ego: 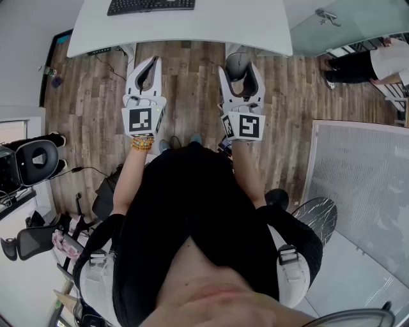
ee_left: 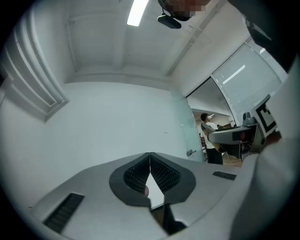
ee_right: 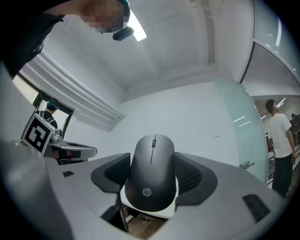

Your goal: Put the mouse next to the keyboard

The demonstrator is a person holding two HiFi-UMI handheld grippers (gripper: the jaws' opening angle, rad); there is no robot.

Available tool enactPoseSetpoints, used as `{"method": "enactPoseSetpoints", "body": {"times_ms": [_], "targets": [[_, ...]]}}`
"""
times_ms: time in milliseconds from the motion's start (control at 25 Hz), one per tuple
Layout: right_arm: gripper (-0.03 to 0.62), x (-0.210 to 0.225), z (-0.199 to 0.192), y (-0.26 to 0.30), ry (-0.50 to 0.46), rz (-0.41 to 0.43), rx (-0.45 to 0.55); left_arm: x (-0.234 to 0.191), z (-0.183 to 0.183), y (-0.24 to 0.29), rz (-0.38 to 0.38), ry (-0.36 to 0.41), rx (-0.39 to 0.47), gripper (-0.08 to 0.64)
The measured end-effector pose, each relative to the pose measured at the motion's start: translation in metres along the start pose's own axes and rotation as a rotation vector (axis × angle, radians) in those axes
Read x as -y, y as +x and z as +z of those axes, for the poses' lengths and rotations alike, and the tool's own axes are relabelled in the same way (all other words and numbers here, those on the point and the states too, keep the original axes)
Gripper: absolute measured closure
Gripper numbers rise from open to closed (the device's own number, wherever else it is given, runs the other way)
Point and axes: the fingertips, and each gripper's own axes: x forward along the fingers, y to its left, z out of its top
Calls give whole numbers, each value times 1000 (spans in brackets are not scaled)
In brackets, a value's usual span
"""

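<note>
Mouse [ee_right: 152, 176]: off the table, carried in the air between the jaws of the right gripper [ego: 240, 70]. In the right gripper view its nose points to 12 o'clock and its logo end to 6 o'clock.
Right gripper: pinching the mouse. The ribbed pads sit against its flanks at 9 and 3 o'clock, spread wide to span the body.
Left gripper [ee_left: 149, 160]: jaws pressed together, tips meeting, nothing between them. It is held up beside the right one, at its 9 o'clock in the head view.
Keyboard [ego: 151, 6]: on the white table [ego: 211, 29], at 12 o'clock in the head view and toward 11 o'clock from the right gripper, well apart from the mouse.
Free spot: the tabletop at the keyboard's 3 o'clock looks bare.
Weight: probably light, a small plastic shell that one gripper should carry easily.
Stiffness: looks rigid, so the shell should not give under the pads, though the buttons and wheel on top can move.
Surface: smooth matte black and domed. The flanks curve inward, so it could slide out toward 12 or 6 o'clock if the pinch loosens.
Fragility: likely sturdy enough for a gentle set-down, but a drop to the wood floor could crack it.
Where to hold: across the two flanks at the widest part, as it is now, keeping off the wheel and button end.
Set-down: judged best done flat on its base, with the jaws spreading only once it rests on the table.
</note>
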Motion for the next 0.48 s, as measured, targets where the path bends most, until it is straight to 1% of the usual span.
{"method": "enactPoseSetpoints", "body": {"times_ms": [120,280,480], "targets": [[299,-2,0,-2,4,-11,-4,-1,1,-3,-2,-8,1,546],[299,-19,0,5,20,5,-15,-16,2,-7,-8,-27,14,546],[299,-36,1,13,9,2,-23,-31,0,-10,-27,-47,22,545]]}}
